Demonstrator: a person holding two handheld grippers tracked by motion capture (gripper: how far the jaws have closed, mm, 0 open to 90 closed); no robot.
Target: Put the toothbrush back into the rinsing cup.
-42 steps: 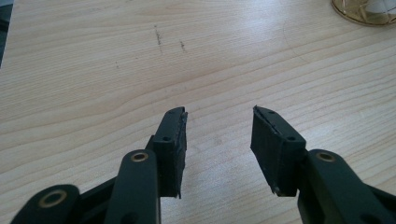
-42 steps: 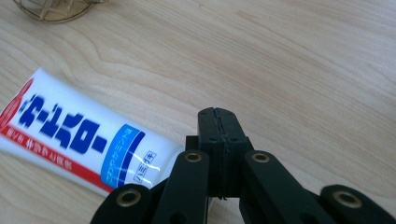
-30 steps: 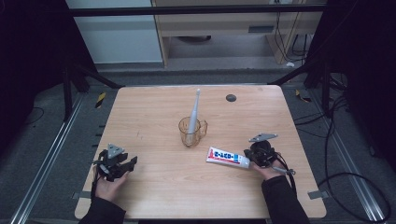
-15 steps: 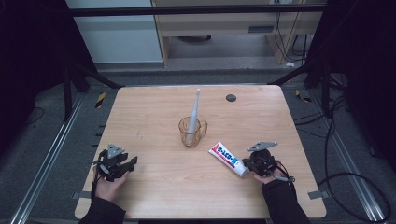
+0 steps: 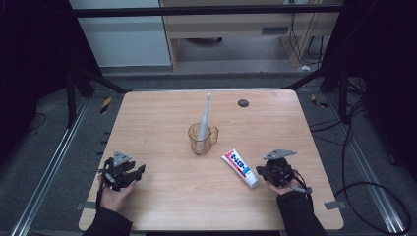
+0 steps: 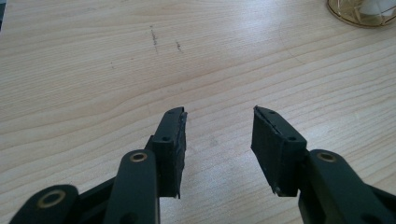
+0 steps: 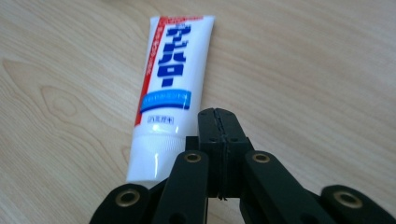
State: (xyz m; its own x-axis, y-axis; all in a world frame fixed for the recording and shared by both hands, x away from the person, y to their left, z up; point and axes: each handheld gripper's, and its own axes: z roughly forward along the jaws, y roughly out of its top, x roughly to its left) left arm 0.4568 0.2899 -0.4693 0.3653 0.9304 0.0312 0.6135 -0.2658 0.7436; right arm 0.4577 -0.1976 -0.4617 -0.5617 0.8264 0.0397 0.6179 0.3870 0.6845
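White and blue, the toothpaste tube (image 5: 240, 168) lies flat on the wooden table (image 5: 162, 118), near the glass cup (image 5: 201, 139) with the toothbrush (image 5: 204, 118) standing in it. The right gripper (image 7: 218, 114) has its jaws pressed together with nothing between them, just beside the tube's cap end. It could push the tube away (a tube slides easily) and knock the cup over. The left gripper (image 6: 218, 133) waits with its jaws apart, holding nothing, well away on the other side.
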